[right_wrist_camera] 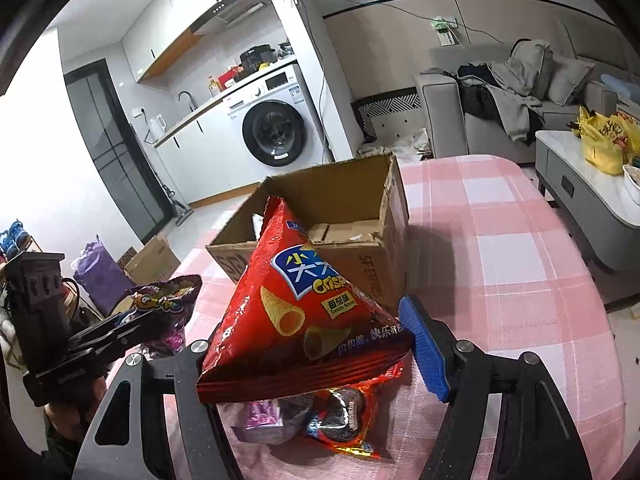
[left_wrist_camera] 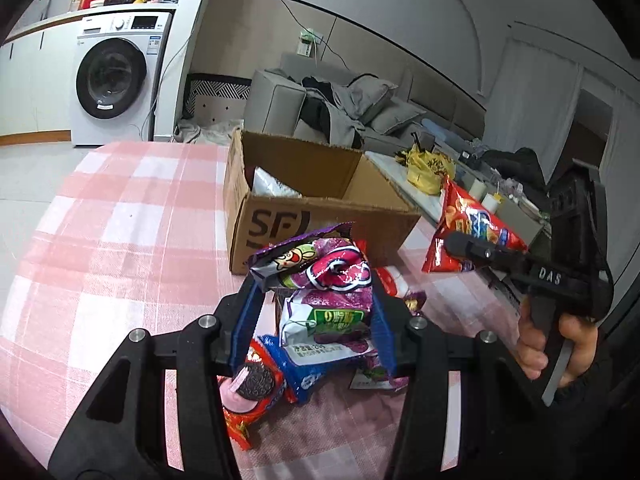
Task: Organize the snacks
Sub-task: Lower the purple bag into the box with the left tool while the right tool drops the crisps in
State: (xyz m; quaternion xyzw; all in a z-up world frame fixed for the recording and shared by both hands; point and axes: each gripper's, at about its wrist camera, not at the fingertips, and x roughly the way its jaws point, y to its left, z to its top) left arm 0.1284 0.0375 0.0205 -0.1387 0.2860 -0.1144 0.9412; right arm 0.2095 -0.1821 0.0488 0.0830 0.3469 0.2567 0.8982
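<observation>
My left gripper (left_wrist_camera: 316, 300) is shut on a purple snack bag (left_wrist_camera: 320, 268) and holds it above the pink checked table, just in front of the open cardboard box (left_wrist_camera: 280, 224). My right gripper (right_wrist_camera: 308, 344) is shut on a red Crisp chip bag (right_wrist_camera: 296, 304), raised before the same box (right_wrist_camera: 360, 256); the bag hides its left finger. The right gripper with the red bag also shows in the left wrist view (left_wrist_camera: 472, 232). Loose snacks lie below: an Oreo pack (left_wrist_camera: 256, 384), a blue pack (left_wrist_camera: 304, 376), and an Oreo pack (right_wrist_camera: 344, 416) in the right wrist view.
A white packet (left_wrist_camera: 272, 184) lies inside the box. The pink checked tablecloth (left_wrist_camera: 120, 240) stretches left and behind. A coffee table with a yellow bag (right_wrist_camera: 604, 144), a grey sofa (right_wrist_camera: 500, 112) and a washing machine (left_wrist_camera: 116, 80) stand beyond the table.
</observation>
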